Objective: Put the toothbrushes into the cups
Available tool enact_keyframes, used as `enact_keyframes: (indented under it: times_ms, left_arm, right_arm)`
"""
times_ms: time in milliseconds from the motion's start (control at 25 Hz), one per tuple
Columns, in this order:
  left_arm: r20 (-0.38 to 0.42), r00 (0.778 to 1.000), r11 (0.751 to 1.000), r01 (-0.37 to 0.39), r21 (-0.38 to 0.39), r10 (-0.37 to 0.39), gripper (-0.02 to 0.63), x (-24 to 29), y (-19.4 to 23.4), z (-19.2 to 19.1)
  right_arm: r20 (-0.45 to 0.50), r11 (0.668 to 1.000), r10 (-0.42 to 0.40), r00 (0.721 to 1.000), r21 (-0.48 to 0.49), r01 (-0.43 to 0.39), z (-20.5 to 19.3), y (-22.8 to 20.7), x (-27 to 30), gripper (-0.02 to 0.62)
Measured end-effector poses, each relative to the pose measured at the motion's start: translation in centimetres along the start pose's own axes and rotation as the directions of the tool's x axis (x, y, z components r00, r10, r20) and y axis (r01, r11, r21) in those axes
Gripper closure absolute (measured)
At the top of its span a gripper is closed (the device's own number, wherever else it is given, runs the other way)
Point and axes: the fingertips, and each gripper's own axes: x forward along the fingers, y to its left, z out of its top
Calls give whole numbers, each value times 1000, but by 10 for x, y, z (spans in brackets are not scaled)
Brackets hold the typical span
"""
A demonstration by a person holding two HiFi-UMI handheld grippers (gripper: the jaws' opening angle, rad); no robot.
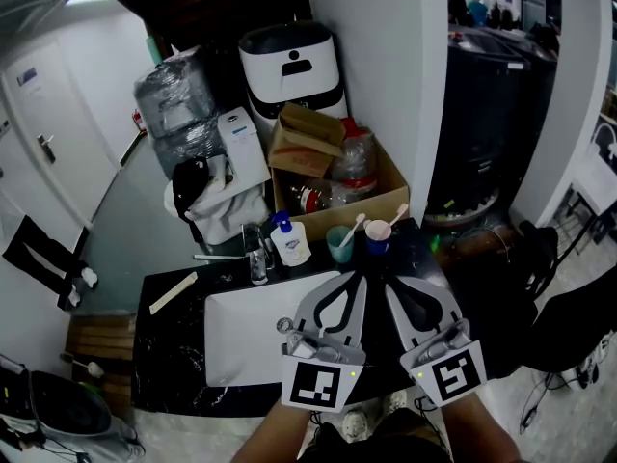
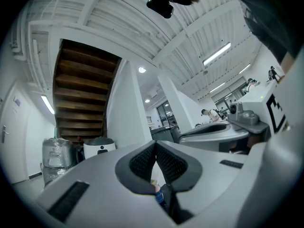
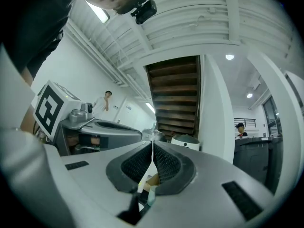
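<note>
Nearest me, my left gripper (image 1: 359,278) and right gripper (image 1: 388,283) both have their jaws pressed together, with nothing between them. Just past their tips, on the black desk (image 1: 169,331) behind the white sink (image 1: 241,331), a teal cup (image 1: 337,247) holds a white toothbrush (image 1: 354,228). The blue cup (image 1: 377,239) beside it holds a second toothbrush (image 1: 397,214), leaning on the rim. Both brushes look light, stiff and slick. I'd pinch one mid-handle and gently, since these cups could tip.

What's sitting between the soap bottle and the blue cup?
The teal cup, with a toothbrush standing in it; the head view shows it.
</note>
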Motion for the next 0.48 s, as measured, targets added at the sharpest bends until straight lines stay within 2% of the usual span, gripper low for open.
enact_keyframes:
  times_ms: [480]
  left_arm:
    - [-2, 1000, 999, -31, 43, 31, 598, -27, 15, 16]
  right_arm:
    - [23, 997, 67, 997, -34, -66, 16, 36, 9, 561]
